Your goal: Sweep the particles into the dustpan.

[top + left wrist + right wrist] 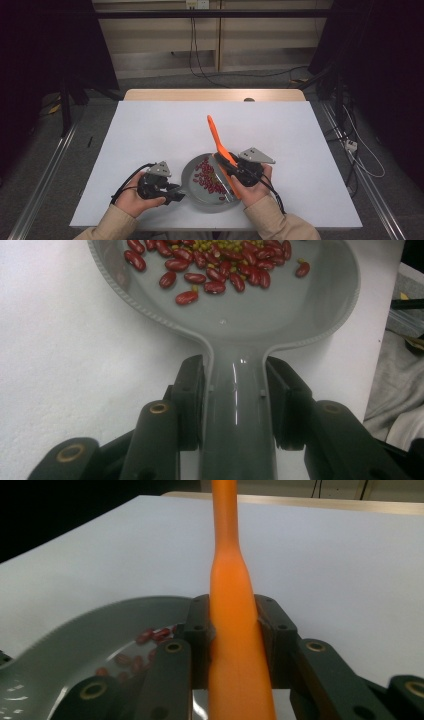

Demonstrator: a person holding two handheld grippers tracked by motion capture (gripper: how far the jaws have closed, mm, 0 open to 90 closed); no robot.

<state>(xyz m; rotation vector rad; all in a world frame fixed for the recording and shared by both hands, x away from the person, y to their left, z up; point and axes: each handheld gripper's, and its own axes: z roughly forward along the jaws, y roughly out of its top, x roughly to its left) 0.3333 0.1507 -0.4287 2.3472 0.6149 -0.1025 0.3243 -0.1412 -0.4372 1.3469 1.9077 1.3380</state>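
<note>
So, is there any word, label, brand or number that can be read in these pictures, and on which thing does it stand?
None: no readable text on the grey pan, the orange spatula, the white table or either gripper.
The wall socket is too small to read.

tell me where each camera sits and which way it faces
High view: above the person's side, looking forward and down on the white table; both forearms, left hand-held gripper and right hand-held gripper show.
Left gripper view: rides the left hand-held gripper, looking along its jaws clamping the grey pan.
Right gripper view: rides the right hand-held gripper, looking along jaws clamping the orange spatula.
Shared: all show the pan and its red beans.
</note>
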